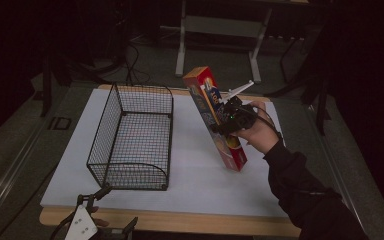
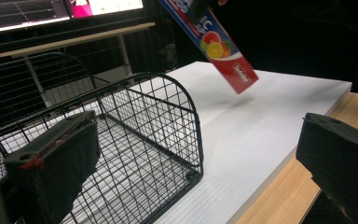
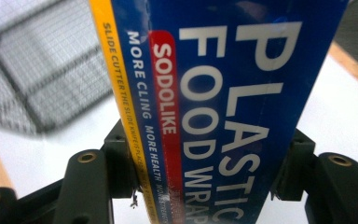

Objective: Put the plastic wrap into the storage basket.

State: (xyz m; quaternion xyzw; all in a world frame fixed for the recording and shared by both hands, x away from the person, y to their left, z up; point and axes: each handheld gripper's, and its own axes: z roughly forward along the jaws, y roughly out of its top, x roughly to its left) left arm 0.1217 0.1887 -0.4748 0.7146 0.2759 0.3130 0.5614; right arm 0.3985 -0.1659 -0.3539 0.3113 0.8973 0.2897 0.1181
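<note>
On the white board (image 1: 190, 165) covering the table, we see the right gripper (image 1: 228, 117) clamped around a plastic-wrap box (image 1: 215, 117), holding it tilted in the air. A wire basket (image 1: 132, 137) sits off to its left. Our left gripper (image 2: 196, 154) waits with jaws spread at the basket's near end.

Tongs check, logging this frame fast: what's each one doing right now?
Left tongs: open, holding nothing.
Right tongs: shut on the plastic food wrap box, lifted off the table.

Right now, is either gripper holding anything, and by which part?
The right gripper holds the plastic food wrap box, jaws clamped across its two long sides near mid-length, the box tilted above the table. The left gripper is open and holds nothing.
</note>
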